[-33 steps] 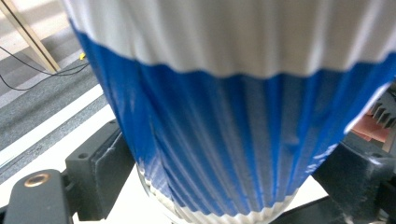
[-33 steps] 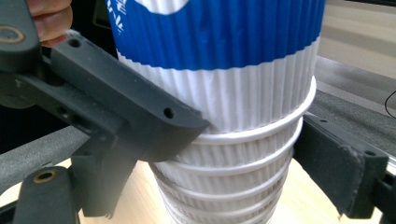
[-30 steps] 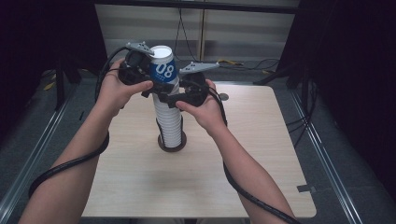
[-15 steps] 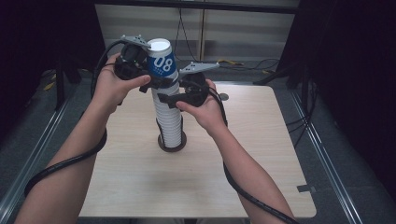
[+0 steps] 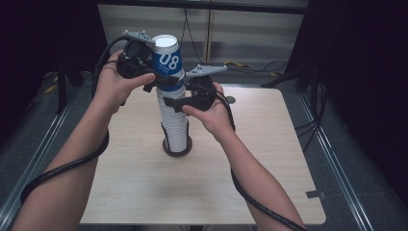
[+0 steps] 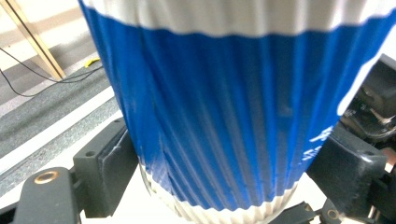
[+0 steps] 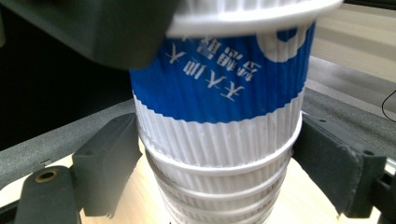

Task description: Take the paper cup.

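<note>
The blue-and-white ribbed paper cup (image 5: 167, 61) marked 08 sits at the top of the tall stack of white ribbed paper cups (image 5: 174, 122), which stands on the pale wooden worktop (image 5: 269, 159). The left gripper (image 5: 153, 72) has just been closing its fingers on that top cup — they now clamp its sides. The right gripper (image 5: 179, 98) clamps the stack just below. Judging from this, both grips are set and the top cup is not yet pulled free — lifting it off remains.

Stack of ribbed paper cups (image 7: 219, 154), upside down; uppermost cup (image 7: 219, 93) blue-banded with white print. Right gripper (image 7: 215, 172): black jaws flank the stack, pads against its sides. Wooden tabletop (image 7: 140, 200) below.
</note>
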A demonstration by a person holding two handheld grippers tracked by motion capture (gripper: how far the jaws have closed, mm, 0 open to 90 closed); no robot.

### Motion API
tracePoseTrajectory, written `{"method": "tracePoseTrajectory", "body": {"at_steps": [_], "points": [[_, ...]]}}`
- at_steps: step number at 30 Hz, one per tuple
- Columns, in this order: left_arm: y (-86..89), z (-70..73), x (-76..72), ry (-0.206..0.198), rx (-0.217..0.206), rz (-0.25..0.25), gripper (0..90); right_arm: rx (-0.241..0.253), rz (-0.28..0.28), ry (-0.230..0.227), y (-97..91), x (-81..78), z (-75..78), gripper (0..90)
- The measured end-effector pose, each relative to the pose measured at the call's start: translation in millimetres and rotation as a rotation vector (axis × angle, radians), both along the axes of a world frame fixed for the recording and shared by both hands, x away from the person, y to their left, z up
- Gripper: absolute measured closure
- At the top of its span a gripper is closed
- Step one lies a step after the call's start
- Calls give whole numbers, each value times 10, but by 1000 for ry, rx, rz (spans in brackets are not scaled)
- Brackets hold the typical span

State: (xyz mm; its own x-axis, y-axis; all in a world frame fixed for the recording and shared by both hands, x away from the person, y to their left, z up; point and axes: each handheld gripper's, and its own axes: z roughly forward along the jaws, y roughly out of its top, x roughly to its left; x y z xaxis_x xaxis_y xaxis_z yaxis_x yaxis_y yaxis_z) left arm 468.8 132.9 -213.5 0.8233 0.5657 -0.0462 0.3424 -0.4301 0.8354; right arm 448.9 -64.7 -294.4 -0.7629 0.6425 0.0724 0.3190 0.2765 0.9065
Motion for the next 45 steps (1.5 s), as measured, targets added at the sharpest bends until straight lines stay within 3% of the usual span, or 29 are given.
{"method": "tracePoseTrajectory", "body": {"at_steps": [26,45], "points": [[54,213,25,-4,-26,22,159,-2,-6,-1,2,-11,5,148],[126,451,-27,-28,0,38,159,-4,-4,-8,-12,-22,-2,152]]}}
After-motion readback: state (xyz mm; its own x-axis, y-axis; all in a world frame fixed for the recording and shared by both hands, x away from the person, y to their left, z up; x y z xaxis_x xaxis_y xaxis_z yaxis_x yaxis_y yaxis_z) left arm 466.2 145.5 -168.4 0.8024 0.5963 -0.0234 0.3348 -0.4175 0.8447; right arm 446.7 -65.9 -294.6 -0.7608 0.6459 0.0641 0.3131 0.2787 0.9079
